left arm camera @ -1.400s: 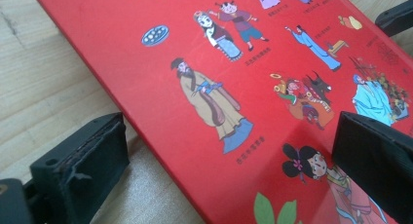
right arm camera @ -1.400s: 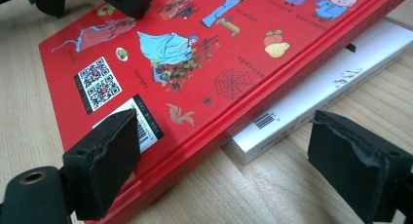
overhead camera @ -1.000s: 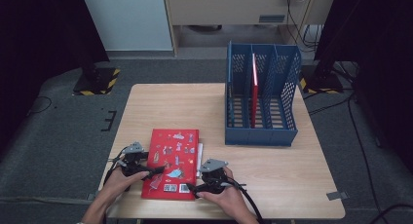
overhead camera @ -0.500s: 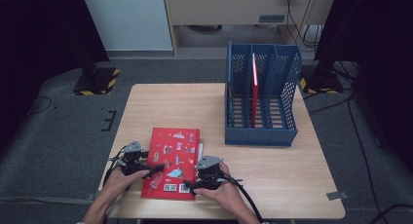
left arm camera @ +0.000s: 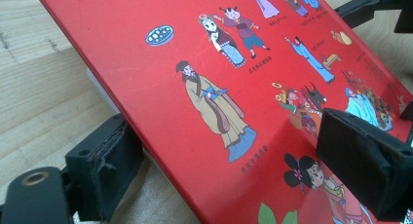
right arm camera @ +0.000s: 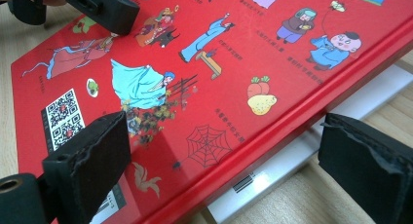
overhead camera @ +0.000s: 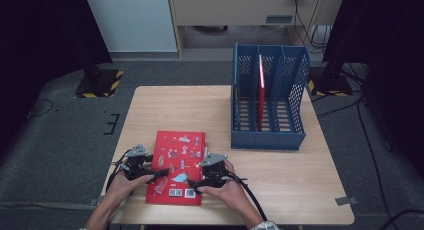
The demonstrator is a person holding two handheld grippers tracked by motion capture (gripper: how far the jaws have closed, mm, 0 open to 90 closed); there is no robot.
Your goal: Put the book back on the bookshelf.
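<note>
Wooden table (overhead camera: pixel 165 105) — red book (overhead camera: pixel 176 165) lying flat, left gripper (overhead camera: pixel 159 174) and right gripper (overhead camera: pixel 192 184) both released, jaws straddling opposite edges; close evenly before lifting.

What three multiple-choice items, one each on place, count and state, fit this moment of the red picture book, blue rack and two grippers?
1. Where does the red illustrated picture book lie?
A. flat on the light wooden table, near its front edge
B. inside the rack
C. on the floor

2. How many compartments does the blue perforated plastic file rack have?
A. two
B. three
C. five

3. How do the jaws of the left gripper and right gripper stand?
A. both shut on the rack
B. clamped on a cable
C. open, astride the book's side edges

Key: 1 A, the cover faces up on the tabletop; 2 B, two dividers split it; 3 C, gaps show beside the pads.
</note>
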